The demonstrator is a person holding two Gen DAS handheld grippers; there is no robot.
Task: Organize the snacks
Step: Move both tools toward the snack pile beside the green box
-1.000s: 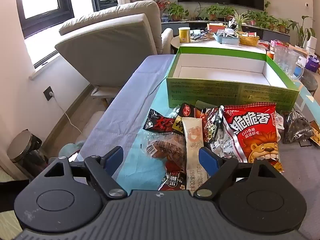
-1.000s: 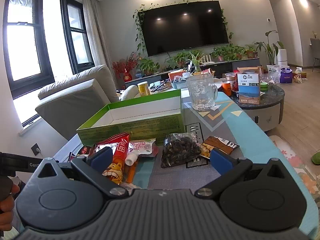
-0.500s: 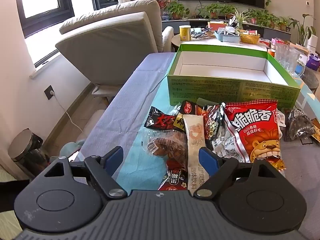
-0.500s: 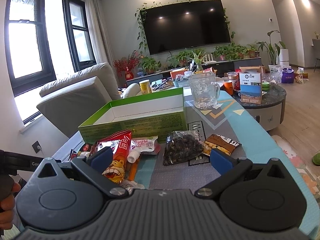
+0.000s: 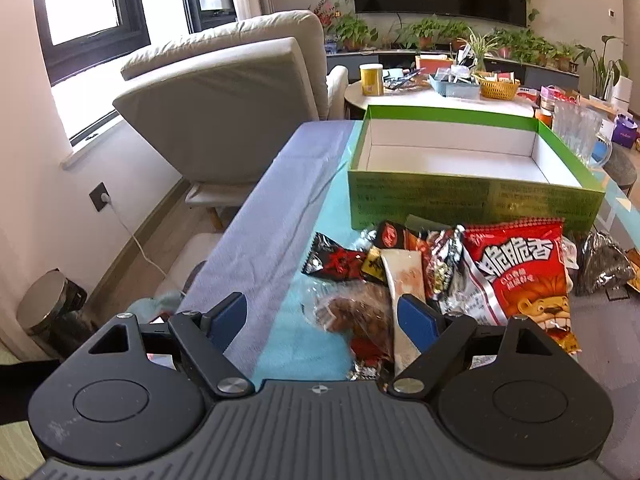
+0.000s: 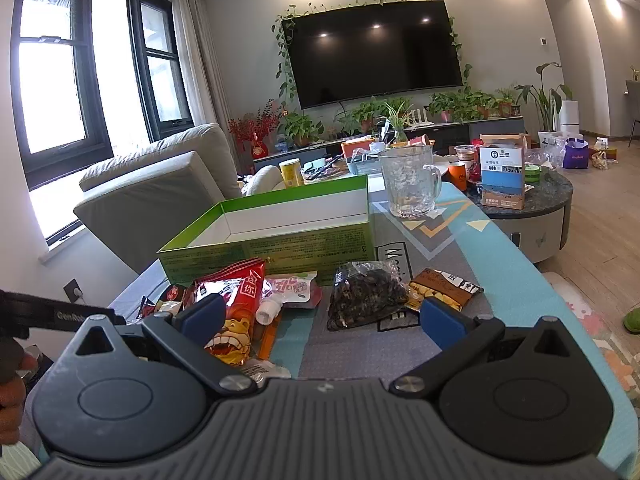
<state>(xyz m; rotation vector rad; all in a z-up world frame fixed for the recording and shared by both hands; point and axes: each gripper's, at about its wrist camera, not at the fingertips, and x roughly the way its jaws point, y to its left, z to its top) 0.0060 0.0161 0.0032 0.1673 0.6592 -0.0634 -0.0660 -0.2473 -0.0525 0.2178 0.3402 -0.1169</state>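
From the left wrist, the left gripper (image 5: 322, 316) hangs over the near end of a snack pile, its blue-padded fingers (image 5: 226, 314) spread wide with nothing pressed between them; a clear packet of brown pieces (image 5: 352, 314) and a long pale wrapper (image 5: 404, 284) lie below the gap, closer to the right-hand pad. To their right lies a big red bag printed with a lion (image 5: 520, 276), and around it smaller dark and red sachets (image 5: 338, 262). Behind the pile, just beyond it, stands the green box (image 5: 472, 204), open-topped with a bare white inside. At the far right edge a clear bag of dark contents (image 5: 604, 266) rests on the patterned tablecloth (image 5: 296, 344); what it holds I cannot make out from here. From the right wrist, the right gripper (image 6: 320, 316) is level with the table's near edge, its fingers (image 6: 442, 320) standing well apart and gripping nothing. Ahead of the gap sits that dark bag (image 6: 366, 294), with a brown packet (image 6: 442, 286) touching its right side; the lion bag (image 6: 236, 308) and a pink pouch with a white cap (image 6: 290, 292) lie to the left. A glass mug (image 6: 410, 186) stands beyond the box's right corner.
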